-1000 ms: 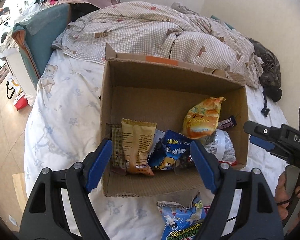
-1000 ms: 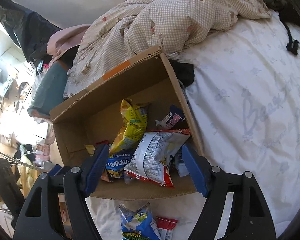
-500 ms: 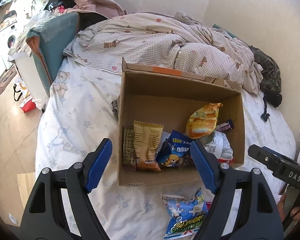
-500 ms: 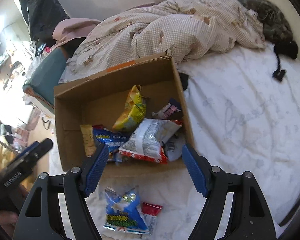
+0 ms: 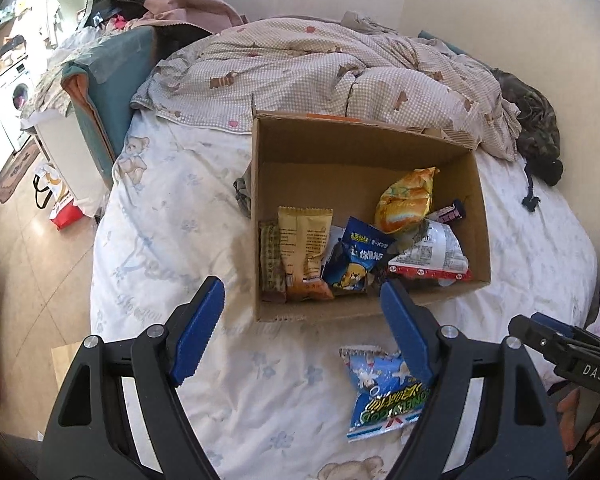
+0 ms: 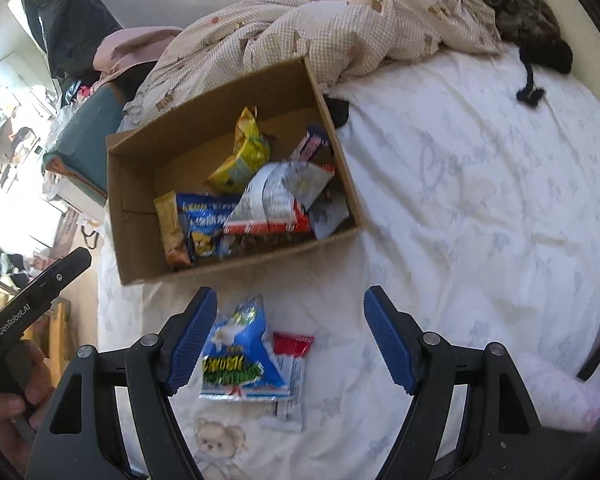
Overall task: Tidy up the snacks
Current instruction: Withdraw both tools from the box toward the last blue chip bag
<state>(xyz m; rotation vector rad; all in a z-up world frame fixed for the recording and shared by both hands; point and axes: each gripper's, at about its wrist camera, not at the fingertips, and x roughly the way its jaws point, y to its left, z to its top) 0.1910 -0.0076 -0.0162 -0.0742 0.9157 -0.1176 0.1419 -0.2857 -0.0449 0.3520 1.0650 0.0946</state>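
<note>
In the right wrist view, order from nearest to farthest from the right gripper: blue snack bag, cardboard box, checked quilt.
1. Blue snack bag, on the sheet, just beyond the right gripper.
2. Brown cardboard box, farther up the bed.
3. Checked beige quilt, bunched behind the box.

Both hand-held grippers have been drawn back from the cardboard box [image 5: 364, 216], which is now seen smaller and farther off in both views. More of the bed [image 5: 172, 208] is taken in. The blue snack bag [image 6: 236, 356] lying before the box, earlier cut off at the lower edge, is now shown whole, between the fingers of the right hand-held gripper [image 6: 288, 340] in its own view. A red-topped packet [image 6: 292, 364] beside it has been brought into sight.
</note>
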